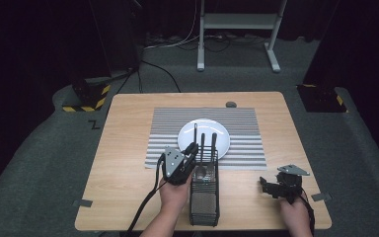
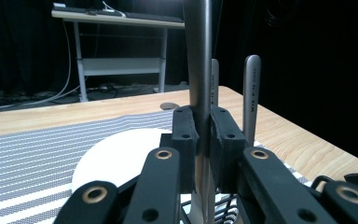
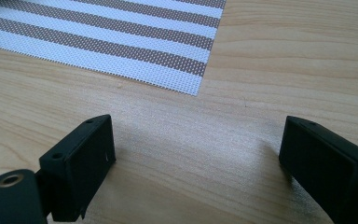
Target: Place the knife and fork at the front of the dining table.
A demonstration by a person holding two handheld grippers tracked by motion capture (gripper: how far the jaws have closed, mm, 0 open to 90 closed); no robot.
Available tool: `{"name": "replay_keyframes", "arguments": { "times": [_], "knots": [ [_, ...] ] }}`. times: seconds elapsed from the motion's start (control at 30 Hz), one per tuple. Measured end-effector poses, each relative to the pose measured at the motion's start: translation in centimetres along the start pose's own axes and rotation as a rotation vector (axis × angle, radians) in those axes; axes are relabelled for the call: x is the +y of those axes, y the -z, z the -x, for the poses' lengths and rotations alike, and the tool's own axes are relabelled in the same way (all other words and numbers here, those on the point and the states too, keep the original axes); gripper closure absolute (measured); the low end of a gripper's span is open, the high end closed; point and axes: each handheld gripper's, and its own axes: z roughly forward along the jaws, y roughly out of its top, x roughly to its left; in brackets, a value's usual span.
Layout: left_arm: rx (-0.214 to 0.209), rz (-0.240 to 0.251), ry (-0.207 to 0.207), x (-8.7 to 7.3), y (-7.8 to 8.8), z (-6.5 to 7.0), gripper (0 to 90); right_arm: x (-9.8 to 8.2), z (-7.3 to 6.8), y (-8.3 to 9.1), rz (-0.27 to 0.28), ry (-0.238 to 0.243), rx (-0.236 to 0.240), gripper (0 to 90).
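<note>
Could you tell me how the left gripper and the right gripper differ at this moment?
The left gripper is shut on a metal utensil handle rising from the wire caddy; the right gripper stands open with nothing between its pads. The left is at the caddy beside the plate; the right hovers over bare table off the striped mat. Both have black jaws.

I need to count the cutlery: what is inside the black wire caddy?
Three metal handles stand in the wire caddy; the left gripper clamps one handle. Their working ends are hidden inside.
</note>
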Motion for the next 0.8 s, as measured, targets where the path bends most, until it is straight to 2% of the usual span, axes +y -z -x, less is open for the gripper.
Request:
{"name": "replay_keyframes", "arguments": {
  "times": [0.4, 0.53, 0.8],
  "knots": [
    [0.032, 0.027, 0.009, -0.2, 0.9, 0.4, 81.8, 0.0, 0.0, 0.0, 0.0, 0.0, 0.0, 10.1],
    [0.043, 0.059, 0.017, 0.1, 1.3, 0.7, 82.0, 0.0, 0.0, 0.0, 0.0, -0.001, 0.0, 10.1],
    [0.032, 0.089, 0.025, 0.9, 1.6, 0.7, 82.1, 0.0, 0.0, 0.0, 0.0, 0.001, 0.0, 10.1]
  ]
}}
